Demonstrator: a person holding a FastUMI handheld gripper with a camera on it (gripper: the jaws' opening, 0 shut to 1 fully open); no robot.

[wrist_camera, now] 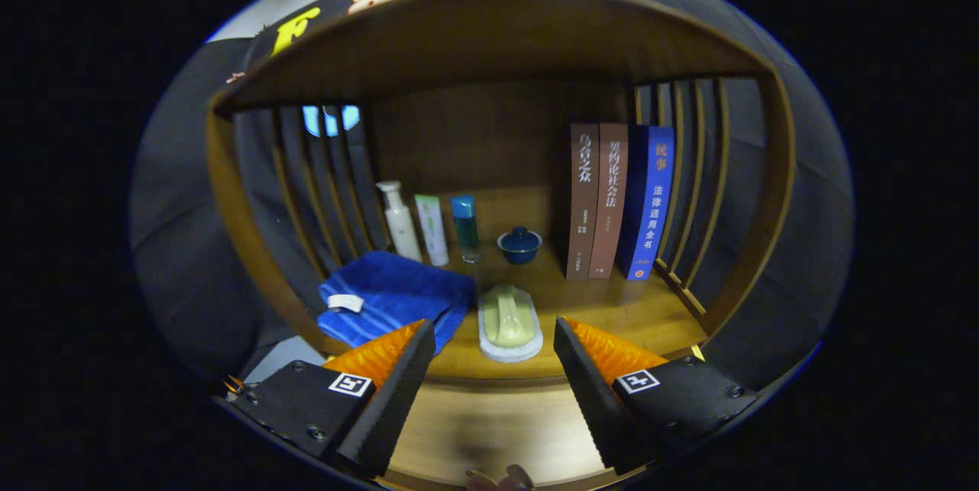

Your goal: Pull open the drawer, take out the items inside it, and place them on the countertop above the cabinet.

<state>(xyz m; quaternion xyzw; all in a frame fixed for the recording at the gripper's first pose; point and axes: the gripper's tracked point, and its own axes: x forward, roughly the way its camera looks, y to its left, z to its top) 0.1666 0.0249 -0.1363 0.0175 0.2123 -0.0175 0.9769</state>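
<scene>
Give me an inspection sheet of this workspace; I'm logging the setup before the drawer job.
Surface: wooden countertop inside a slatted shelf.
Job's things: drawer front below, between the fingers; looks shut.
Clutter: blue towel, scrub brush, three bottles, blue lidded cup, three books.
Claw: claw open, holding nothing.
Cables: nothing seen.
Surroundings: black cloth wall.

The gripper [493,369] is spread wide and holds nothing. Just beyond the gap lies a scrub brush [509,320] on the countertop [612,307]; a blue towel [394,294] sits beyond the left finger.
</scene>
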